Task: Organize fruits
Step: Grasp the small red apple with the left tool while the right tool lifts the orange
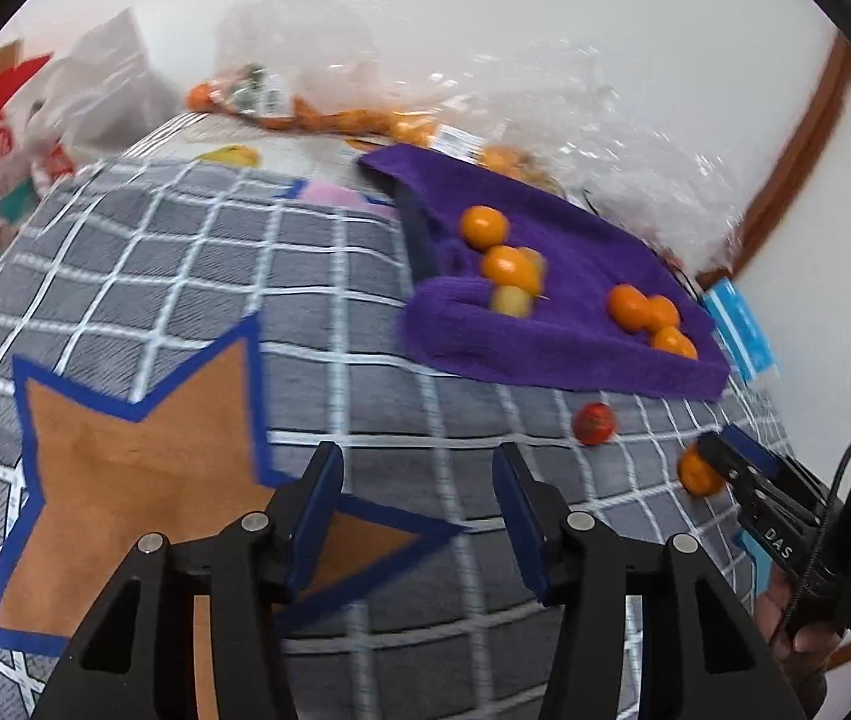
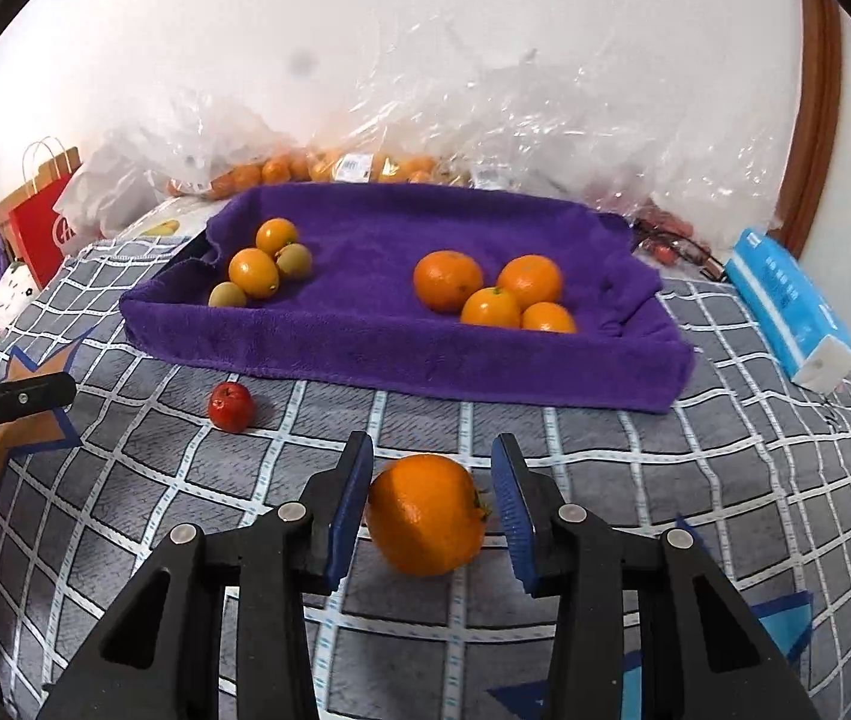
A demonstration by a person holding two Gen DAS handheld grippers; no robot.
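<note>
An orange [image 2: 425, 516] lies on the grey checked bedspread [image 2: 725, 420] between the jaws of my right gripper [image 2: 431, 447]. Its left pad is at the peel and a slim gap shows at the right pad, so it is open. The left wrist view shows that gripper [image 1: 719, 450] at the orange [image 1: 695, 474]. A small red fruit [image 2: 231, 407] sits to the left. Behind is a purple towel-lined tray [image 2: 365, 348] with several oranges [image 2: 448, 279] on its right and small oranges with greenish fruits [image 2: 253, 272] on its left. My left gripper [image 1: 418, 456] is open and empty over a brown star patch [image 1: 143, 480].
Clear plastic bags [image 2: 545, 120] with more oranges [image 2: 281, 171] are heaped along the wall behind the tray. A blue tissue pack [image 2: 785, 306] lies at the right. A red paper bag [image 2: 41, 222] stands at the far left.
</note>
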